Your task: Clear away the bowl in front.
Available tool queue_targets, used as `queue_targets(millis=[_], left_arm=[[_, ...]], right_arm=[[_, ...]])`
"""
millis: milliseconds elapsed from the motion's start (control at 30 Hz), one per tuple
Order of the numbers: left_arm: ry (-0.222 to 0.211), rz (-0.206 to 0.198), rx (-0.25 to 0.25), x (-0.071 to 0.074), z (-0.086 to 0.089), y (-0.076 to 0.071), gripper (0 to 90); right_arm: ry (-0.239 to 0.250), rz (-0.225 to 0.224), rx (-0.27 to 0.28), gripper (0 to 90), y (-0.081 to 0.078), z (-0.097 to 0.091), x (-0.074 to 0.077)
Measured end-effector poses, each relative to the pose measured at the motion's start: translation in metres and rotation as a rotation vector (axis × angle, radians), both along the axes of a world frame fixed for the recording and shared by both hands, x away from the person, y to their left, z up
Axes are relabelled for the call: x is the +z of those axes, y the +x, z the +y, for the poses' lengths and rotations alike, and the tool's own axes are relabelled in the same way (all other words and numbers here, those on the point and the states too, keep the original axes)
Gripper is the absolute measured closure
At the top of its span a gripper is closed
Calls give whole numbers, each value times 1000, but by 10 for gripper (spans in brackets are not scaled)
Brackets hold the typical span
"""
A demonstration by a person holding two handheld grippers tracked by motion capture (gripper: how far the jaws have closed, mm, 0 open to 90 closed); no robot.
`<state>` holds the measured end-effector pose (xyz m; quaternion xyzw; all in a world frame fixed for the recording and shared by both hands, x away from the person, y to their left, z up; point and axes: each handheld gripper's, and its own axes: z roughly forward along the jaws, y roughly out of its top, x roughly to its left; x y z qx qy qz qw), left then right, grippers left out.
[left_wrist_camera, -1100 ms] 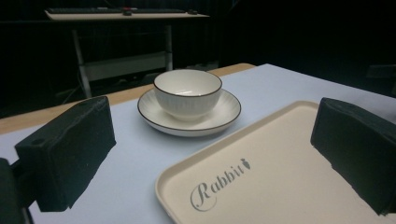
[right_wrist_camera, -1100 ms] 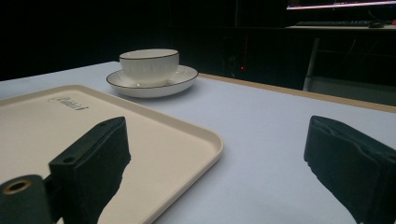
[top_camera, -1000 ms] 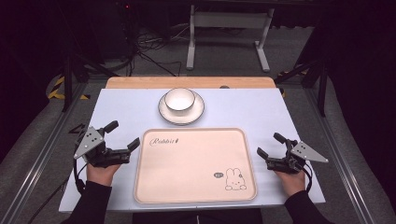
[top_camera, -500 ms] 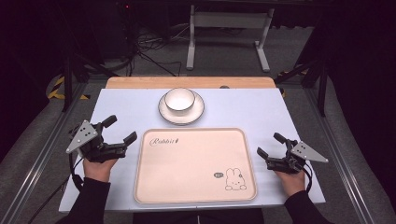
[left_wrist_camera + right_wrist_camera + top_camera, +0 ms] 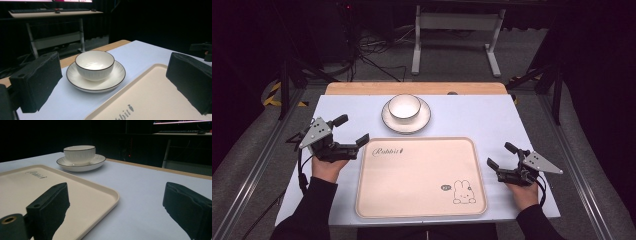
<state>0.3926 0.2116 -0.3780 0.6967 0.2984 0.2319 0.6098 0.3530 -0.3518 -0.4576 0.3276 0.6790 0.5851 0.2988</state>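
Observation:
A white bowl [image 5: 404, 106] with a dark rim sits in a matching saucer [image 5: 424, 119] at the back middle of the table. In front of it lies a cream tray [image 5: 412, 180] with a rabbit drawing, nothing on it. My left gripper [image 5: 352, 131] is lifted off the table left of the tray, open, pointing toward the bowl [image 5: 94, 64] and saucer [image 5: 117, 76]. My right gripper [image 5: 502, 155] rests low at the tray's right edge, open, with the tray's corner [image 5: 110, 192] and the bowl [image 5: 79, 151] ahead of it.
A pale blue mat [image 5: 477, 117] covers the table, with a wooden strip [image 5: 362, 88] along the far edge. Beyond the table are a desk frame [image 5: 452, 30], cables on the floor and dark surroundings.
My left gripper has risen off the table and moved back and slightly left, toward the bowl's side. The right gripper has stayed put.

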Motion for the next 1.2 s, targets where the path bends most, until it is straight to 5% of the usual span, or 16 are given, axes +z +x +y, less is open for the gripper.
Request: queue_targets(millis=[333, 1200], left_arm=[[-29, 18, -15, 8, -9, 26, 10], [27, 79, -44, 25, -48, 89, 10]], right_arm=[[-6, 1, 1, 73, 0, 0, 0], [-2, 3, 4, 73, 0, 0, 0]])
